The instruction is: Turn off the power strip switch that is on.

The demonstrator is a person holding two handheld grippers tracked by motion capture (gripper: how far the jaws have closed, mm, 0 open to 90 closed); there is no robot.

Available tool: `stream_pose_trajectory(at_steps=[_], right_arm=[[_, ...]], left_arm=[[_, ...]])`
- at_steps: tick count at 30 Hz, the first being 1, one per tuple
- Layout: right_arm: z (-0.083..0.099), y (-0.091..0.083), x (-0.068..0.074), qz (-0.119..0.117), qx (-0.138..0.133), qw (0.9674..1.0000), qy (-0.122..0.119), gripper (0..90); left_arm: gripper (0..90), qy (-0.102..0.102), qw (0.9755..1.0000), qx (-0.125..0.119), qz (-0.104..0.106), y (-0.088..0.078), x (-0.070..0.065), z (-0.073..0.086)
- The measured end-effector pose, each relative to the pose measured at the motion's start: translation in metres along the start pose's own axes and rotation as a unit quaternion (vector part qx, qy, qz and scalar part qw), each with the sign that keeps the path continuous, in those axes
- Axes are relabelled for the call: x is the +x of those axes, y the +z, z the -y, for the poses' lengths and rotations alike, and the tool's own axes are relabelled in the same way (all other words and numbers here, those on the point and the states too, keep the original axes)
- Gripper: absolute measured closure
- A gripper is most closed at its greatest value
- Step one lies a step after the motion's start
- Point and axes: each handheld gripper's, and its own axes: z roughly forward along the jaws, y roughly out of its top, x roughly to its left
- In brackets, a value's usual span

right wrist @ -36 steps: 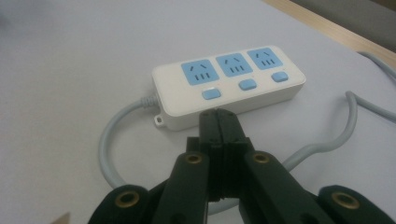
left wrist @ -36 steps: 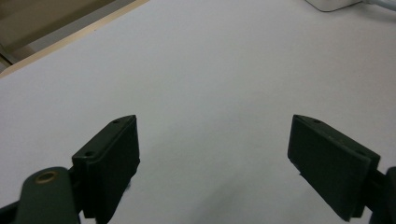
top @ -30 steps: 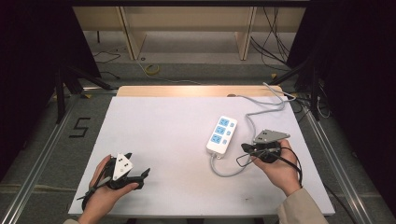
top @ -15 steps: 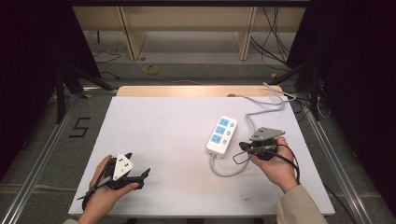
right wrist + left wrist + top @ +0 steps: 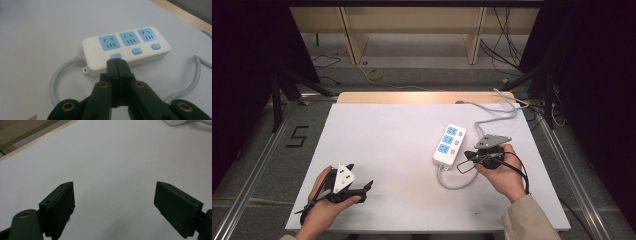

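Note:
A white power strip with three blue sockets and three blue switches lies right of the table's middle. In the right gripper view the power strip lies just ahead. My right gripper is shut with nothing between its jaws, and its tips are at the nearest blue switch. Whether they touch it I cannot tell. From above, the right gripper points left at the strip's near end. My left gripper rests at the front left in a hand. The left gripper is open over bare table.
The strip's grey cable loops toward the front, then runs off the back right corner. The white table has a wooden strip along its far edge. Metal rails flank both sides.
My right gripper has edged slightly left and away, closer to the power strip. The left gripper and the strip have kept still.

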Motion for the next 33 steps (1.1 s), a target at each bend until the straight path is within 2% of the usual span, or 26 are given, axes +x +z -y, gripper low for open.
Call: stream_pose_trajectory(at_steps=[33], right_arm=[[-0.019, 0.023, -0.006, -0.003, 0.029, 0.9996, -0.008, 90.0]], left_arm=[[16.8, 0.003, 1.0000, 0.004, 0.002, 0.000, -0.001, 0.001]])
